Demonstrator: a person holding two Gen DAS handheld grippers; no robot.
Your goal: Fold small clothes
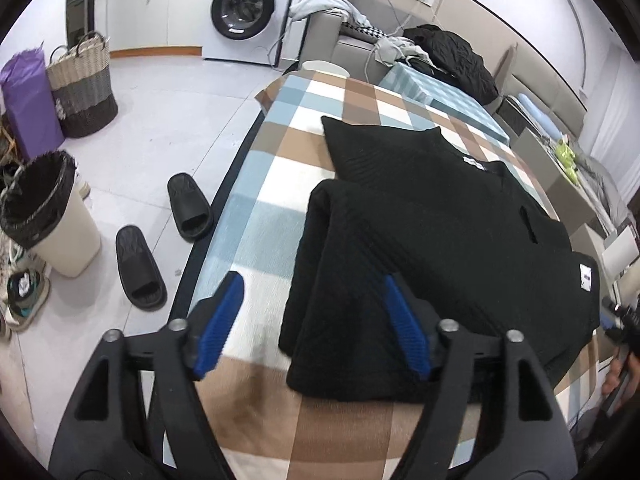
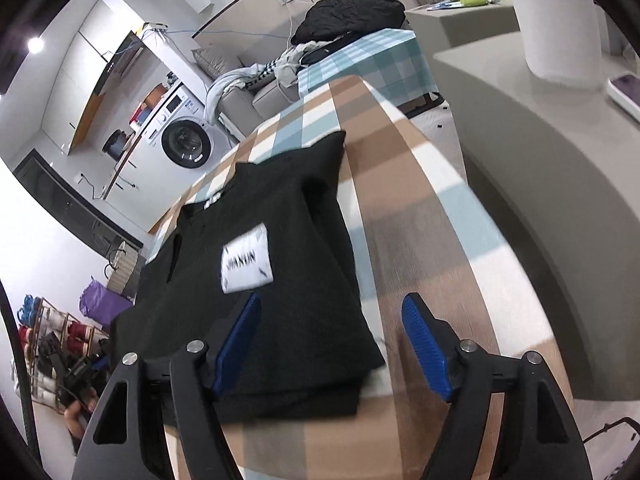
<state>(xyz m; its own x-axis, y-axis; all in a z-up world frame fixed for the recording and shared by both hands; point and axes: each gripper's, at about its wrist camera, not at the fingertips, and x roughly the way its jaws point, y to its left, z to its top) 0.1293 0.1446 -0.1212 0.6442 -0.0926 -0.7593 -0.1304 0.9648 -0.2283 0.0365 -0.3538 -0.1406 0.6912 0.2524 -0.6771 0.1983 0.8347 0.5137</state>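
A black knit garment lies partly folded on the checked tablecloth, its lower part doubled over the body. White labels show on it. My left gripper stands open over the garment's near left corner, the blue pads apart and pressing on nothing. In the right wrist view the same garment bears a white label. My right gripper is open over the garment's near right corner, with its left pad above the cloth and its right pad above the tablecloth.
Left of the table are two black slippers, a lined bin, a woven basket and a washing machine. A sofa with piled clothes stands behind. A grey counter runs along the table's right side.
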